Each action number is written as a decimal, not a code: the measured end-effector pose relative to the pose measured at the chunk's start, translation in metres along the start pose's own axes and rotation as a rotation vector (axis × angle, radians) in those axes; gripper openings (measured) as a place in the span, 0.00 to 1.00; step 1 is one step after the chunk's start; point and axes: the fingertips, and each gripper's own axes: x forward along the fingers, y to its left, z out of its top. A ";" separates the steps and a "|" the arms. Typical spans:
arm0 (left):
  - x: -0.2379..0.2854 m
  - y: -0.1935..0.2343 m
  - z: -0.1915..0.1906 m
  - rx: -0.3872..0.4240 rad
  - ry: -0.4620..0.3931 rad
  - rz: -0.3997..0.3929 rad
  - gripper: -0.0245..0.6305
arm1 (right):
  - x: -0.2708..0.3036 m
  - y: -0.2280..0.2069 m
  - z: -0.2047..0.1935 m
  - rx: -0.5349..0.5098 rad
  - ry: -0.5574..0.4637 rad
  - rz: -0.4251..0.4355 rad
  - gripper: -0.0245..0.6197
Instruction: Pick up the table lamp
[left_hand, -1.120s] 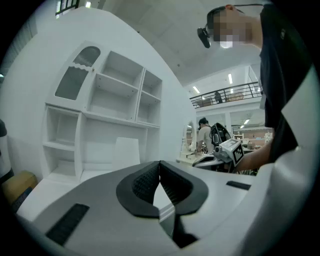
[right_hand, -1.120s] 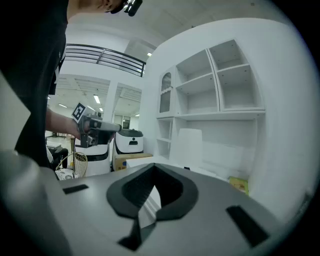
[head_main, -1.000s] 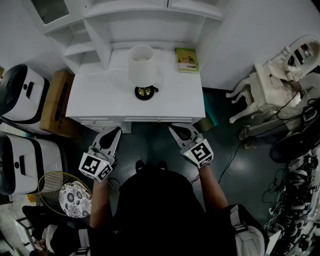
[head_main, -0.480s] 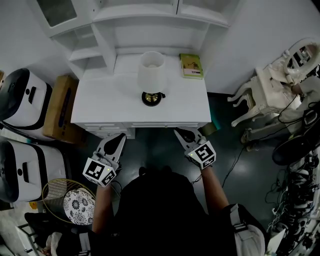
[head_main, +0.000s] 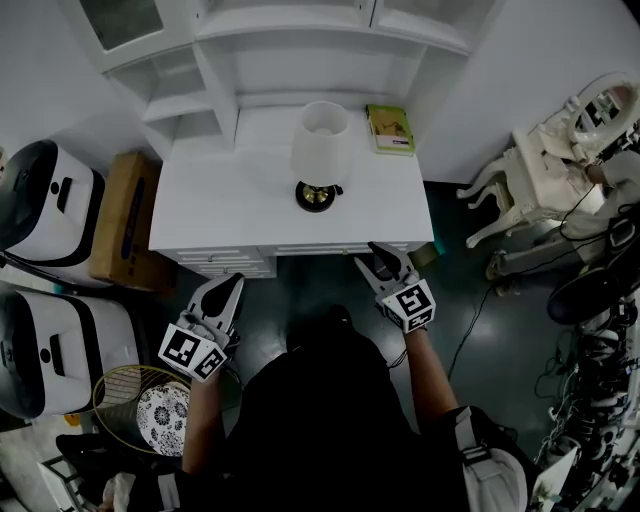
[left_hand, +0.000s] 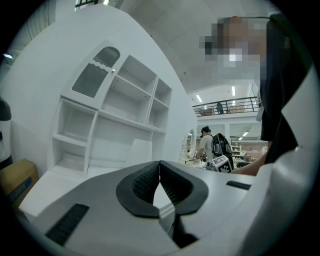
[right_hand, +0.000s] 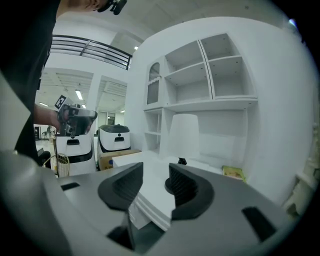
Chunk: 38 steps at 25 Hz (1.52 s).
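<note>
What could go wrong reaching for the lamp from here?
1. The table lamp carries a tall shade on a small round base. A bump to the shade from the right gripper, whose jaws are opening with nothing between them, could tip it.
2. The green book lies close on the lamp's right, so a wide approach might sweep it.
3. The left gripper is shut and off the desk, so it likely can't steady the lamp.

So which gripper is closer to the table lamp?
Right. The right gripper, jaws opening and empty, sits at the front edge of the desk, just right of the table lamp; the left gripper is farther back, off the front left.
</note>
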 end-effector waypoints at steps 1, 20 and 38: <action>0.000 0.002 0.000 -0.003 -0.001 0.007 0.05 | 0.003 -0.004 -0.002 0.000 0.002 -0.009 0.29; 0.044 0.008 0.011 -0.021 -0.013 0.183 0.06 | 0.086 -0.076 -0.047 -0.016 0.090 0.155 0.39; 0.045 0.008 0.003 -0.038 -0.009 0.405 0.06 | 0.166 -0.090 -0.076 -0.069 0.150 0.342 0.39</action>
